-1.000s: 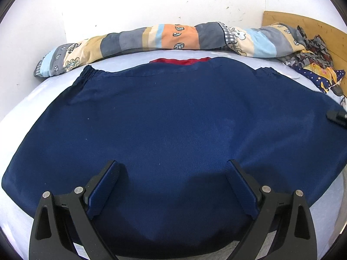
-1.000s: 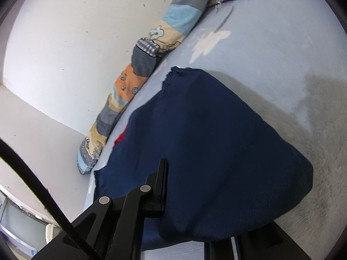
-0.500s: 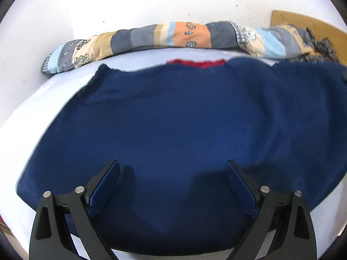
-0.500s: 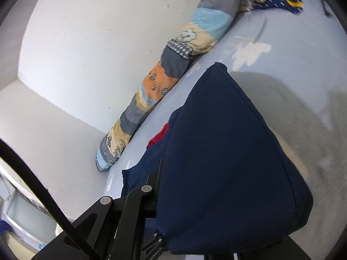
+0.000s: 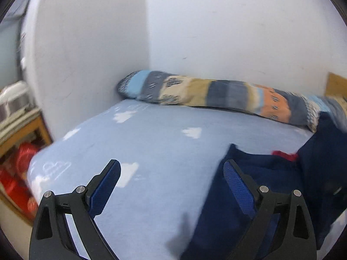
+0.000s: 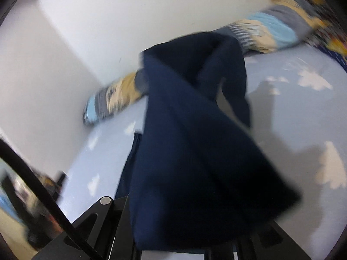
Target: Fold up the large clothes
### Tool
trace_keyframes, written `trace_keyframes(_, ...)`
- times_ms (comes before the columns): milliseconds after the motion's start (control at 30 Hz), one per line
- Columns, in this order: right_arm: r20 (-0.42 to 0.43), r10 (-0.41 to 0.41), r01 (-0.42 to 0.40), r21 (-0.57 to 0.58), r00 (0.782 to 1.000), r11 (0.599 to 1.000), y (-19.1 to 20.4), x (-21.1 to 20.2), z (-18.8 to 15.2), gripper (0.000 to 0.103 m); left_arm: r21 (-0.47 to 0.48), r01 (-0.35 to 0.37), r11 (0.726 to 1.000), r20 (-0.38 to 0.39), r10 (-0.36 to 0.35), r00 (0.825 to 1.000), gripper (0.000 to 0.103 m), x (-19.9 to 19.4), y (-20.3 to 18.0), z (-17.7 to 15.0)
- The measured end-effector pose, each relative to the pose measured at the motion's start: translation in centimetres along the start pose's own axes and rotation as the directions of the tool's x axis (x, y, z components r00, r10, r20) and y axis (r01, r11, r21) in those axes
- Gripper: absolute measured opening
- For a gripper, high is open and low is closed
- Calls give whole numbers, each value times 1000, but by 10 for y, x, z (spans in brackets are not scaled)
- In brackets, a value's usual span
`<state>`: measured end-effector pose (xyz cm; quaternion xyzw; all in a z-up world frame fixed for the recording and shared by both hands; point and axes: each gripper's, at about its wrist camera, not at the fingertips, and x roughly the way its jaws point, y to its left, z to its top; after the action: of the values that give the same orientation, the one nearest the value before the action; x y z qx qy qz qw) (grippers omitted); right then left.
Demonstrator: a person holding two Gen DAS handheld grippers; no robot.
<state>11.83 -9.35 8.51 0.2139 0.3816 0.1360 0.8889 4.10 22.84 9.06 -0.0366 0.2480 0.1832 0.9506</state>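
The left gripper [image 5: 171, 186] is standing wide open with nothing between its blue-padded fingers [image 5: 237, 186], hanging over the pale blue bedsheet [image 5: 164, 143] printed with white clouds. Its right-hand finger is overlapping the edge of the navy garment [image 5: 256, 173], though whether it is touching the cloth cannot be told. The garment is lying bunched toward the right side of the left wrist view, with a bit of red lining [image 5: 284, 154] showing among the folds.

In the right wrist view the right gripper [image 6: 173, 238] is gripping the navy garment [image 6: 195, 140]: the cloth is rising from between its black fingers, covering the fingertips and filling the middle of the picture, so the width of the gap cannot be seen. The fabric is hanging in folds, lifted off the bedsheet [image 6: 303, 108], and casting a shadow on it to the right. This view is blurred.

Farther back, a long patchwork bolster [image 5: 216, 93] in blue, grey, tan and orange bands is lying along the far edge of the bed against the white wall [image 5: 216, 32]. At the left of the left wrist view, beside the bed, a wooden shelf [image 5: 26, 127] is holding something red [image 5: 15, 173], too blurred to identify
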Motion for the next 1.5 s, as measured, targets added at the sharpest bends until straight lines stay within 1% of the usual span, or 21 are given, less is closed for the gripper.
trace_keyframes(133,-53,-94,79,-233,994,969,67,67,-50,12,7,-74,997,-17,74,997,95,8,22,-4)
trace_keyframes(267,-116,-187,136,-353,975,926,85,119,-96,12,4,-75,997,-76,75,994,95,16,32,-9)
trace_keyframes(333,-79,-202,155,-399,976,904,91,118,-102,12,1,-76,997,-84,76,994,95,18,32,-9)
trace_keyframes(433,-76,-142,108,-345,987,932,89,105,-88,11,-19,-98,995,-70,96,993,95,13,32,-9)
trace_keyframes(500,-38,-130,105,-392,991,914,103,93,-82,11,-38,-100,994,-68,97,993,95,13,33,-7)
trace_keyframes(600,-33,-173,131,-518,984,845,120,96,-95,12,-31,-107,994,-70,104,992,95,13,30,-8)
trace_keyframes(700,-115,-283,143,-648,952,748,124,124,-129,34,-22,-109,994,-82,107,991,95,15,31,-10)
trace_keyframes(733,-73,-292,158,-705,954,691,129,119,-140,36,-25,-111,993,-85,109,990,95,15,32,-10)
trace_keyframes(767,-43,-281,159,-739,959,655,132,110,-147,39,-33,-113,993,-88,110,990,95,16,34,-10)
trace_keyframes(800,-47,-255,134,-751,966,646,132,100,-151,46,-49,-106,993,-93,102,991,95,16,37,-10)
trace_keyframes(900,-165,-113,-42,-721,980,692,121,63,-150,49,-90,-75,993,-98,66,993,95,15,39,-10)
trace_keyframes(967,-273,40,-215,-648,961,731,107,34,-140,49,-76,-47,996,-94,40,995,95,14,33,-9)
trace_keyframes(1033,-273,144,-281,-578,951,766,89,-1,-124,49,-34,-8,999,-94,5,996,95,13,21,-11)
trace_keyframes(1067,-247,153,-268,-550,957,791,80,-13,-115,49,-13,22,1000,-100,-23,995,95,14,14,-12)
trace_keyframes(1100,-210,159,-247,-515,965,821,67,-23,-101,43,3,59,998,-114,-59,992,95,14,6,-14)
trace_keyframes(1133,-156,157,-213,-473,975,855,53,-38,-89,31,14,102,995,-131,-100,986,95,16,-1,-16)
trace_keyframes(1233,-44,69,-81,-415,997,906,22,-52,-57,12,14,247,969,-190,-240,952,95,20,-22,-25)
trace_keyframes(1333,-25,82,-86,-358,996,930,14,-48,-40,11,17,357,934,-242,-342,908,95,26,-41,-36)
trace_keyframes(1400,-48,101,-111,-353,994,929,17,-36,-52,11,42,379,924,-291,-351,890,92,37,-52,-47)
trace_keyframes(1433,-70,94,-113,-352,993,929,12,-25,-56,10,59,368,928,-324,-330,886,91,45,-55,-54)
trace_keyframes(1500,-132,51,-97,-366,990,926,7,-2,-82,10,111,302,947,-411,-232,881,90,66,-56,-72)
